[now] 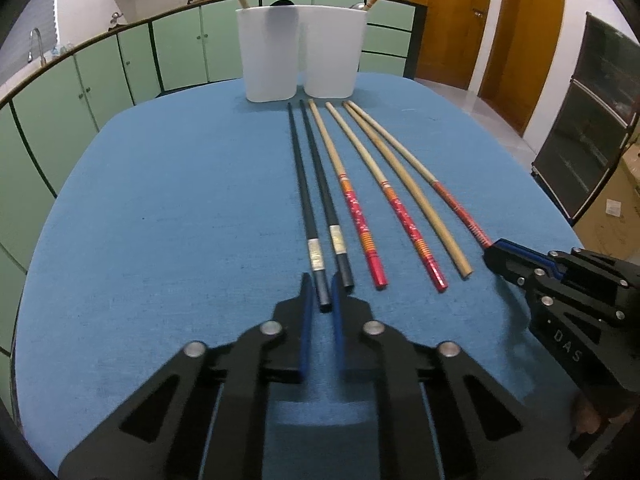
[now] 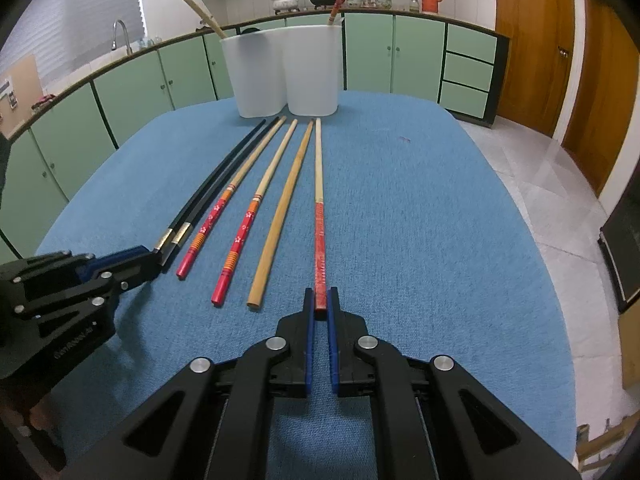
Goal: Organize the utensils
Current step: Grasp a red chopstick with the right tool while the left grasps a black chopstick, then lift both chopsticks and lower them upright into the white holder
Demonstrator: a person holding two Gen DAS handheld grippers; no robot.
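Several chopsticks lie side by side on the blue table (image 1: 160, 200). My left gripper (image 1: 320, 286) has its jaws narrowly around the near end of the leftmost black chopstick (image 1: 304, 200); a second black one (image 1: 320, 184) lies beside it. My right gripper (image 2: 321, 300) is shut on the red-handled chopstick (image 2: 319, 216), the rightmost one. Two flower-patterned red chopsticks (image 2: 244, 232) and a plain bamboo one (image 2: 280, 216) lie between. Two white holders (image 1: 300, 52) stand at the far edge, each with one chopstick in it.
The right gripper shows at the lower right of the left wrist view (image 1: 560, 280). The left gripper shows at the lower left of the right wrist view (image 2: 80, 280). Green kitchen cabinets (image 2: 160, 84) run behind the table.
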